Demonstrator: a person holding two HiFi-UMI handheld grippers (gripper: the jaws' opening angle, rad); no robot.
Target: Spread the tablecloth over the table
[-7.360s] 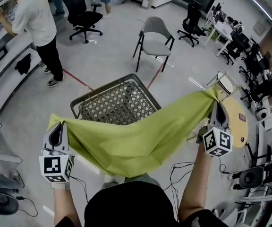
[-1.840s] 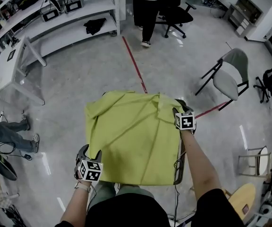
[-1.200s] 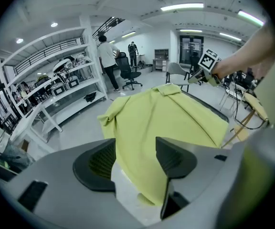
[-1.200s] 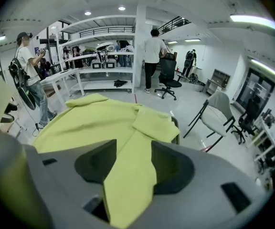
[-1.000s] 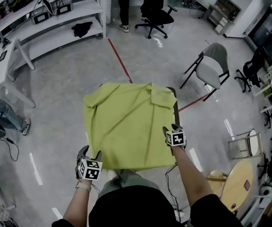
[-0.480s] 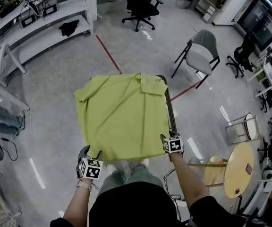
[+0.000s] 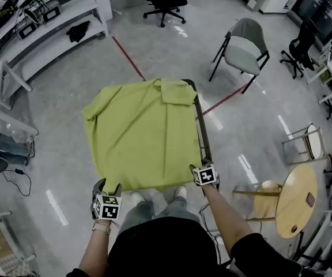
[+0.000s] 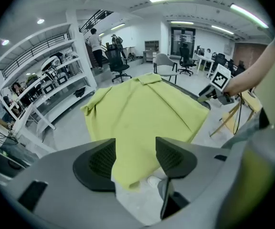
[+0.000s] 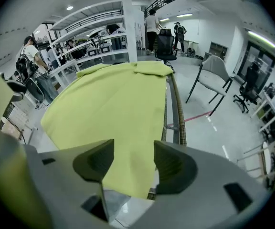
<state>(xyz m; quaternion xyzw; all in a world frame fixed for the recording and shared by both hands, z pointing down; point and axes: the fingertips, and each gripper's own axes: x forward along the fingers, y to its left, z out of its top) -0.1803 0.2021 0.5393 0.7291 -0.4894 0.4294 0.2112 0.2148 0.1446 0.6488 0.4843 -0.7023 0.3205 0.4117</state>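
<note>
The tablecloth (image 7: 146,134) is a plain yellow-green sheet that lies over most of the table (image 7: 202,133). It covers the top from the near edge to the far edge and hangs over the left edge. Along the right edge the cloth stops short, so the dark frame rail and a strip of woven top show bare in the right gripper view. The surface is mostly flat, with a few long shallow creases running from near to far. At the far right corner a flap (image 7: 174,91) is folded back on itself, and at the far left corner the fabric sags in a loose bunch (image 7: 94,111). The near hem droops a little past the near edge. The left gripper (image 8: 135,159) hovers at the near left corner with its jaws wide apart. The hanging tip of the cloth shows in the gap, and the pads do not press it. The right gripper (image 9: 133,161) is at the near right corner, its jaws opening wide, the cloth's edge visible between them but not clamped.
</note>
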